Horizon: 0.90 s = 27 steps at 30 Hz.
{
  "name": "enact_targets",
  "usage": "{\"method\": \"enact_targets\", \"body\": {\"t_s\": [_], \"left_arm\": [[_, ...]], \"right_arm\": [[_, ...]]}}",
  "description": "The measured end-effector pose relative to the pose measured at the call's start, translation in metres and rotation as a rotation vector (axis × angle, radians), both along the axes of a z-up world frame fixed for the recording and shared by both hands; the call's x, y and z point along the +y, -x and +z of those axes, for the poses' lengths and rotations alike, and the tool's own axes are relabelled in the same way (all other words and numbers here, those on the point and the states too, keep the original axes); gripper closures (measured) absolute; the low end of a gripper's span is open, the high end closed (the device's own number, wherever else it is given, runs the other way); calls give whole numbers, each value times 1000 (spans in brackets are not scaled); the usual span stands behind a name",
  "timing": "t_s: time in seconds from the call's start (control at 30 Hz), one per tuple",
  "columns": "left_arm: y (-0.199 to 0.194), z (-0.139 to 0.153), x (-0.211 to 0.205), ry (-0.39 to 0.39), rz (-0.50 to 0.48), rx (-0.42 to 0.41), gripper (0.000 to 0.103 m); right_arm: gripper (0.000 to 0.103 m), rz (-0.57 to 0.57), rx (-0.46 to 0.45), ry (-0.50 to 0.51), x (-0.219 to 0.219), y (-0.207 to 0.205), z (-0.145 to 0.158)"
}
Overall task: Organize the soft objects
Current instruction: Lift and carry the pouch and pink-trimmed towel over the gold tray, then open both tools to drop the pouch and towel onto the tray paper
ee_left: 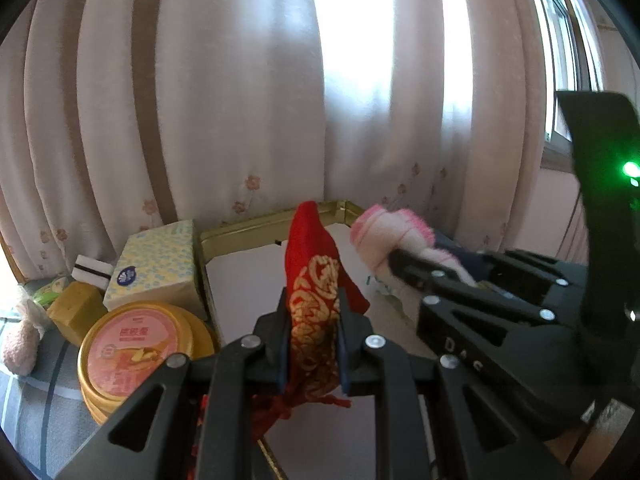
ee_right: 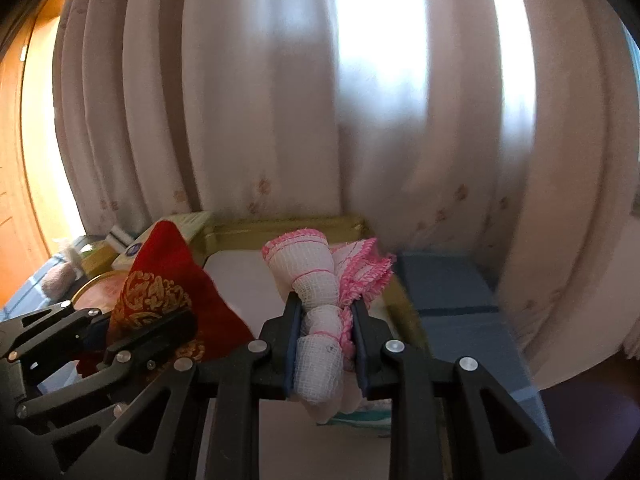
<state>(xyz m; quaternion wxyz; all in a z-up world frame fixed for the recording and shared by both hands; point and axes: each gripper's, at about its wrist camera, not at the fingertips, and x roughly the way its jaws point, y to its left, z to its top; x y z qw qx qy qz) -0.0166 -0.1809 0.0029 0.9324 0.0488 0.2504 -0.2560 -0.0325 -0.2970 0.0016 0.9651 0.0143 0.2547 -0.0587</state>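
So the red cloth pouch [ee_left: 316, 280] w/ the gold print is clamped in my left gripper [ee_left: 313, 344], jaws pinched tight on its lower half, top corner sticking up and the tasseled fringe hanging out below. My right gripper [ee_right: 326, 344] is squeezed on the rolled white gauze cloth [ee_right: 316, 304] w/ pink stitched edging, grabbing it around the middle so the frilly end fans out past the fingertips. Both soft things are held up in the air over the gold-rimmed tray [ee_left: 256, 228], which has a plain white bottom; neither one touches it afaict. From the left cam I can see the right gripper off to the right side, a bit further forward, w/ the gauze roll poking toward the tray's far corner. Left of the tray, right up against it, there's a tissue box [ee_left: 160, 264] w/ blue dots, and in front of that a round gold tin [ee_left: 140, 348] w/ a pink lid, looks stacked on another. Further left a yellow block [ee_left: 76, 312] and something pinkish and fuzzy [ee_left: 20, 344] at the edge. Behind everything is a pale curtain [ee_left: 240, 100], window light coming thru.
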Motion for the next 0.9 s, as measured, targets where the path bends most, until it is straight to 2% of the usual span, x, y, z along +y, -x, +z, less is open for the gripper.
{"method": "enact_targets", "body": {"t_s": [0.13,0.4,0.5,0.6,0.67,0.83,0.9], "left_arm": [[2,0,-4,-18,-6,-1,87],[-1,1,-6,-28,4,8,87],[1,2,-5,-30,20,-3,82],[1,2,-1,-19,50,-9,65],[1,4,6,-1,90,-19,43],[2,6,19,53,129,-33,20],[3,7,22,65,152,-39,9]], "right_arm": [[75,38,34,-62,-7,-6,-3],[75,58,49,-90,-9,-9,-4],[72,57,51,-96,-10,-8,-4],[69,43,35,-101,-13,-4,-2],[68,26,7,-106,-15,1,0],[48,-14,-83,-120,-21,18,7],[46,-38,-116,-116,-22,24,9]]}}
